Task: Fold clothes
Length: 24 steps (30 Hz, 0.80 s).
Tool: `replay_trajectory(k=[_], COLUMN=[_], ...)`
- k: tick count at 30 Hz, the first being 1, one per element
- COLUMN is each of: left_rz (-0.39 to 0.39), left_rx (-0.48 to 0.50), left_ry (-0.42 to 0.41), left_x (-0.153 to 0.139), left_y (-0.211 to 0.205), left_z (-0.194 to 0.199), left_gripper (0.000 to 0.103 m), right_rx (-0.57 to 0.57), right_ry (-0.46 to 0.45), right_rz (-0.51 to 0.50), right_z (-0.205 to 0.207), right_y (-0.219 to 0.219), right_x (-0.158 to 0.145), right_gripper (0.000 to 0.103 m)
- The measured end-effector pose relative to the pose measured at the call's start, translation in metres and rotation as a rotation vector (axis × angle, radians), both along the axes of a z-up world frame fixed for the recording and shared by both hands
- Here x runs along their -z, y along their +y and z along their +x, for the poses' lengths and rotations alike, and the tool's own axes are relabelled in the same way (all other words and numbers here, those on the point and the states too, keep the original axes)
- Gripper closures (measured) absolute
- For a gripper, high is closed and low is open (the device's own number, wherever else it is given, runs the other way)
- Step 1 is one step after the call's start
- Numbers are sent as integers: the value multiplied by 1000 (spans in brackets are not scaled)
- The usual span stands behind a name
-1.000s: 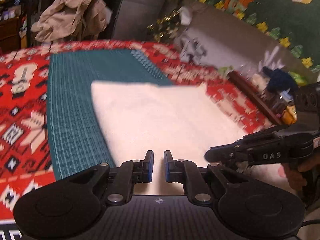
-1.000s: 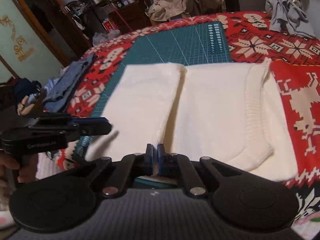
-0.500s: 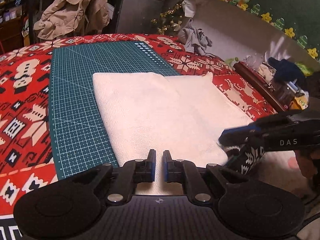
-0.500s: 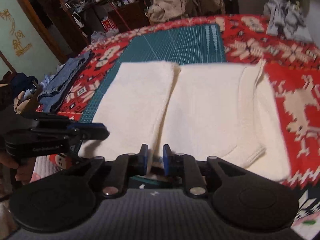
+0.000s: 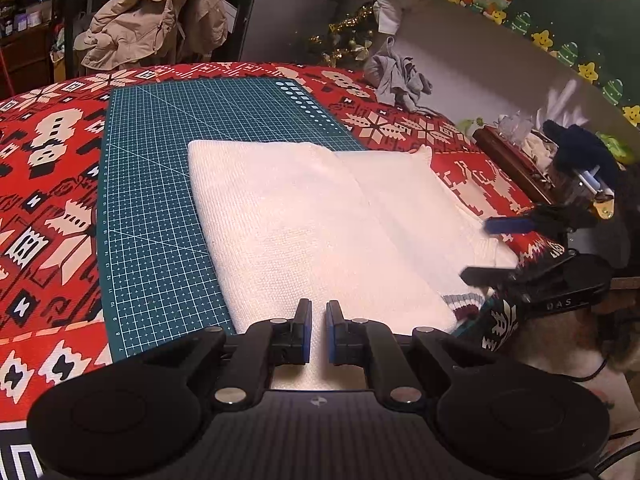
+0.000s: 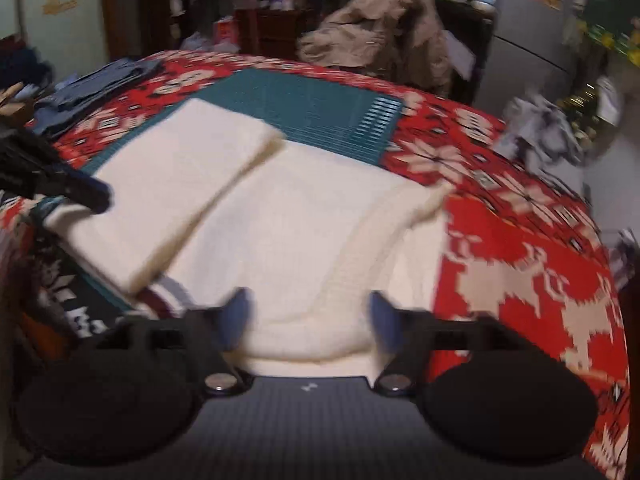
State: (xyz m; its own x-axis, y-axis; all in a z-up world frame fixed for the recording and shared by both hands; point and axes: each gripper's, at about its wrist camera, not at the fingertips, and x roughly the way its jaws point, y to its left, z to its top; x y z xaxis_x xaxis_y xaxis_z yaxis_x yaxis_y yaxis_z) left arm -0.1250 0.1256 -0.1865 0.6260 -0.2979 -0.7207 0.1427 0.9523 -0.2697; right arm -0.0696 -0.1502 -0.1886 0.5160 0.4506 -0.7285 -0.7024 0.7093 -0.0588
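Observation:
A cream knit sweater (image 5: 320, 224) lies partly folded on a green cutting mat (image 5: 160, 200), its left part laid over the body; it also shows in the right wrist view (image 6: 304, 232). A striped cuff (image 5: 464, 303) peeks out at its near right corner. My left gripper (image 5: 316, 326) hovers at the sweater's near edge, jaws a narrow gap apart, holding nothing. My right gripper (image 6: 306, 316) is open wide above the sweater's near right part, empty; it also shows in the left wrist view (image 5: 492, 248).
A red patterned cloth (image 5: 48, 184) covers the table. A grey garment (image 5: 396, 80) lies at the far right, folded blue clothes (image 6: 92, 88) at the far left. A beige coat (image 5: 156, 12) hangs behind. A cluttered tray (image 5: 532, 160) sits at the right.
My right gripper has opened wide, let go of the sweater's edge and swung right. The left gripper has stayed at the near edge, its jaws a little wider.

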Motion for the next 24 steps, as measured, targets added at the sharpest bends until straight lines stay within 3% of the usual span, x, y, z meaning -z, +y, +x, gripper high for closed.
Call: replay_trajectory(k=[1, 4, 7, 10, 15, 24], left_rz=[1, -3, -10, -11, -11, -20], left_rx=[0, -3, -5, -4, -2, -4], left_ry=[0, 1, 6, 11, 11, 13], left_x=[0, 0, 1, 0, 1, 1], left_y=[0, 0, 1, 0, 0, 1], left_z=[0, 1, 2, 3, 3, 3], left_gripper=[94, 94, 94, 94, 94, 94], right_rx=[21, 41, -29, -125, -177, -195], right_ry=[24, 101, 76, 75, 95, 82], right_rz=[20, 99, 200, 165, 83, 112], right_z=[4, 18, 15, 14, 26, 21], right_y=[-6, -19, -28, -23, -11, -14], right_x=[3, 6, -6, -10, 1, 9], right_gripper=[2, 1, 1, 1, 1, 1])
